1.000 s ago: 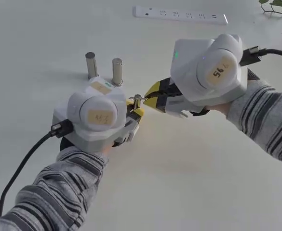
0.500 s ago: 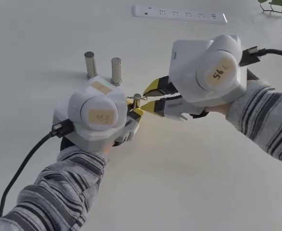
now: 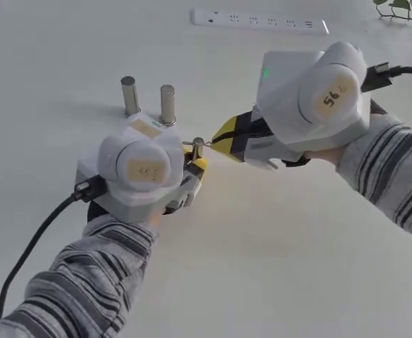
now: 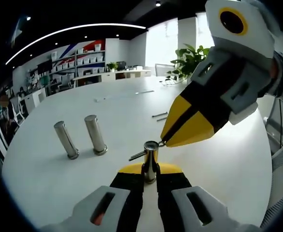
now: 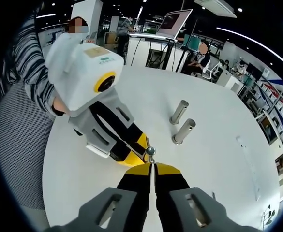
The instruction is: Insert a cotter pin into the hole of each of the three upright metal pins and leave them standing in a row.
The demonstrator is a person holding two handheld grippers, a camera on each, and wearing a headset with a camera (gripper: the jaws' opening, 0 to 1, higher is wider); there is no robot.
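In the head view, the left gripper [image 3: 197,162] has its fingers pinching a short shiny metal pin [image 3: 198,147], held upright. The right gripper [image 3: 218,139] has its yellow fingers pressed together on the end of a thin wire cotter pin [image 3: 191,144] that pokes through the pin's hole. In the left gripper view, two more shiny metal pins [image 4: 65,139] [image 4: 96,135] stand side by side on the white desk [image 4: 228,159], near the held one. In the right gripper view, the held pin sits just past the closed fingertips.
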